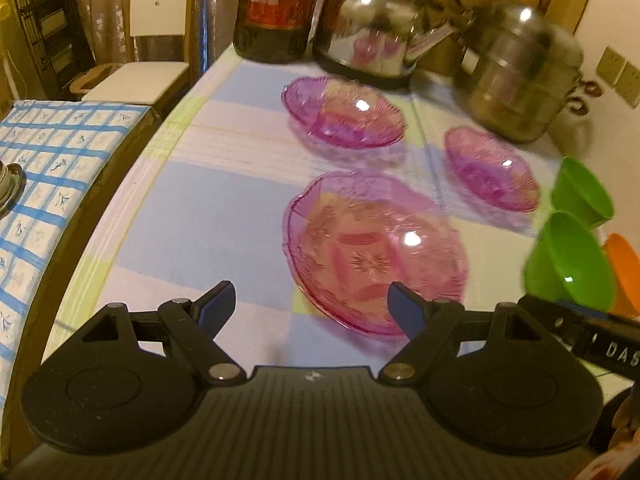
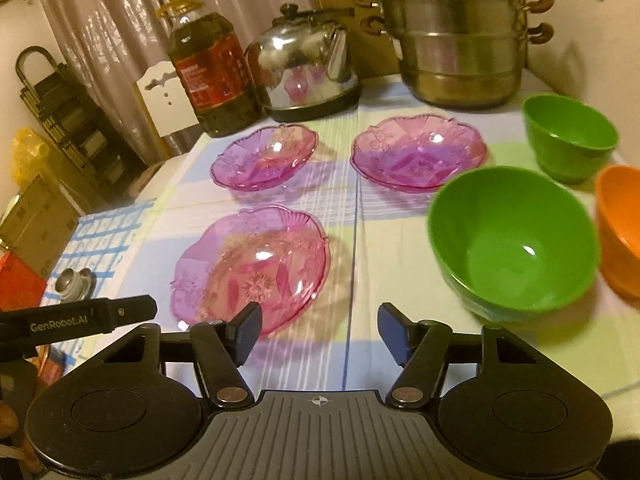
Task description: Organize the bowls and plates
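Three pink glass plates lie on the table: a near one [image 1: 372, 252] [image 2: 252, 268], a far left one [image 1: 344, 114] [image 2: 264, 158] and a far right one [image 1: 492, 168] [image 2: 418, 152]. Two green bowls, a near one [image 2: 512, 240] [image 1: 572, 260] and a far one [image 2: 570, 136] [image 1: 580, 192], stand at the right beside an orange bowl [image 2: 620, 228] [image 1: 626, 272]. My left gripper [image 1: 310, 306] is open and empty, just short of the near plate. My right gripper [image 2: 320, 328] is open and empty, between the near plate and the near green bowl.
A steel kettle [image 2: 304, 72], a steel steamer pot [image 2: 460, 36] and a large oil bottle [image 2: 212, 76] stand along the table's back edge. A lower table with a blue checked cloth [image 1: 52, 168] is at the left, a white chair [image 1: 152, 40] behind it.
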A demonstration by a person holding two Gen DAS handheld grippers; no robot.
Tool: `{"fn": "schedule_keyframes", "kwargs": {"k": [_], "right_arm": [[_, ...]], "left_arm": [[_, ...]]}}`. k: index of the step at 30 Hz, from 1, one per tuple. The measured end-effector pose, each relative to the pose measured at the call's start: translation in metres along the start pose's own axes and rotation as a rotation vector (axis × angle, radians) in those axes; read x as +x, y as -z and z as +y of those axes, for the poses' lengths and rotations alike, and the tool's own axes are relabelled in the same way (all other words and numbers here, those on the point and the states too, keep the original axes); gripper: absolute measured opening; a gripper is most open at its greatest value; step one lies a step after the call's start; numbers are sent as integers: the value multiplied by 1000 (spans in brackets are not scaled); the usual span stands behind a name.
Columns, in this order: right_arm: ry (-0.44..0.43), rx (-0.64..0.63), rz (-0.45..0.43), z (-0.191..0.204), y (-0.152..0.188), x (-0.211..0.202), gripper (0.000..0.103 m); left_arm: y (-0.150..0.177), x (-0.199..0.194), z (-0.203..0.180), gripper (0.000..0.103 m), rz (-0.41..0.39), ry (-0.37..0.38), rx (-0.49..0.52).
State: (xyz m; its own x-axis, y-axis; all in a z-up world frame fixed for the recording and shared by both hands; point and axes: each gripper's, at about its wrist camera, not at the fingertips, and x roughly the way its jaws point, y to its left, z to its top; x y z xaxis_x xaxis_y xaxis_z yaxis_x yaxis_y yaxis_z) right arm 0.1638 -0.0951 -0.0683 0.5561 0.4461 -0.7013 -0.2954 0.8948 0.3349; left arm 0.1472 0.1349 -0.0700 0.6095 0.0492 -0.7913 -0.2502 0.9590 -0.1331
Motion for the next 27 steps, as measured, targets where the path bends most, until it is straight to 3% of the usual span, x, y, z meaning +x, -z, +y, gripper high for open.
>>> {"fn": "schedule_keyframes", "kwargs": {"k": [7, 10, 12, 19, 27], "right_arm": [[16, -19, 20, -2, -10, 45, 54], [19, -17, 35, -4, -11, 59, 47], [24, -13, 46, -6, -11, 67, 43], [18, -6, 70, -5, -10, 81, 31], [14, -10, 73, -1, -9, 87, 14]], "left_arm": [[-8, 45, 12, 68, 18, -18, 6], [-9, 54, 11, 52, 21, -16, 9], [-9, 58, 13, 43, 20, -3, 10], [-7, 66, 14, 26, 22, -9, 15], [-5, 68, 15, 12, 27, 9, 18]]}}
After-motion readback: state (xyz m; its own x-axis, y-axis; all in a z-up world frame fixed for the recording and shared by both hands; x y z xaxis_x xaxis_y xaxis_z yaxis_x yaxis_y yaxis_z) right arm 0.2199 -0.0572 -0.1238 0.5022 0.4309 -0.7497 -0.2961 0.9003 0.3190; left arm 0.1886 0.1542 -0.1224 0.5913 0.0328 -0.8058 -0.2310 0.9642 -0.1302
